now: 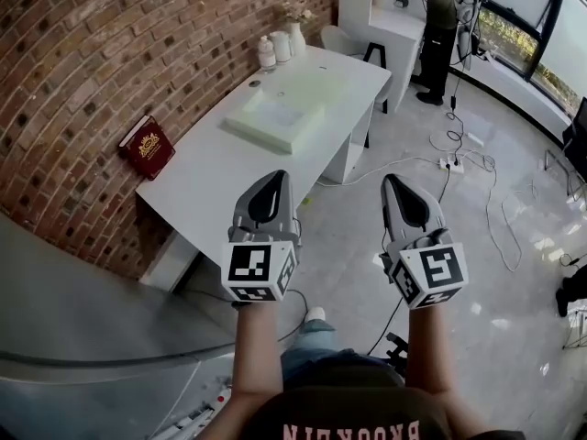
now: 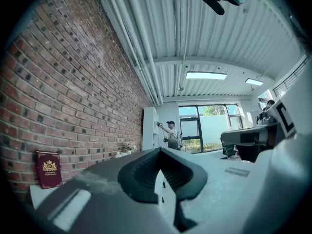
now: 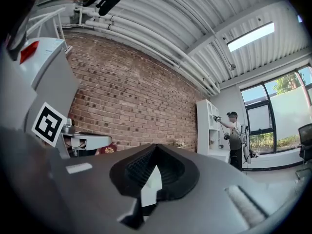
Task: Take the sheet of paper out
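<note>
Not at the surface (image 1: 206,168) yet
My left tool (image 1: 274,178) and right tool (image 1: 395,181) are shut, empty (no paper spotted); next, reach the surface at eleven o'clock.

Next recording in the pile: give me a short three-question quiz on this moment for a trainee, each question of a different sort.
1. True or false: the right gripper holds a sheet of paper.
2. Where is the red book?
A. Standing on the white table, leaning against the brick wall
B. Lying open on the floor
C. Gripped between two jaws
3. Fill the gap: the left gripper has its jaws ____, with nothing between them.

Key: 1 false; 2 A; 3 shut.
</note>
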